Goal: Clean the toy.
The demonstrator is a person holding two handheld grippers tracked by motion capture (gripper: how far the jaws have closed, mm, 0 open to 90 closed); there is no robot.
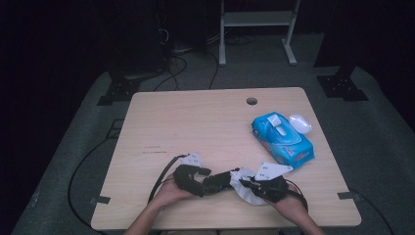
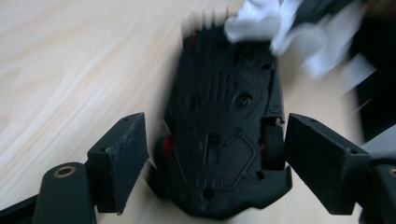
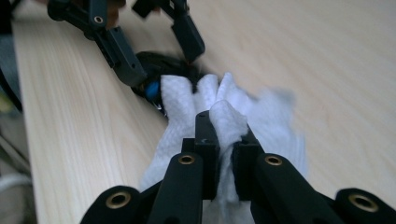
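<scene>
A black toy car (image 2: 224, 102) lies belly-up on the wooden table (image 1: 195, 122), its red-hubbed wheels showing. My left gripper (image 2: 215, 158) stands open around its rear, one pad beside each flank with a gap on the left side. In the high view this gripper (image 1: 215, 180) points right, near the front edge. My right gripper (image 3: 224, 135) is shut on a crumpled white wipe (image 3: 182, 98), which touches the car's far end (image 3: 159, 63). The wipe (image 1: 244, 192) bunches between both hands in the high view, with the right gripper (image 1: 243, 183) pointing left.
A blue pack of wipes (image 1: 282, 138) lies at the right of the table, a small white rounded object (image 1: 300, 123) behind it. A cable hole (image 1: 251, 101) sits near the far edge. A white frame (image 1: 257, 19) stands on the floor beyond.
</scene>
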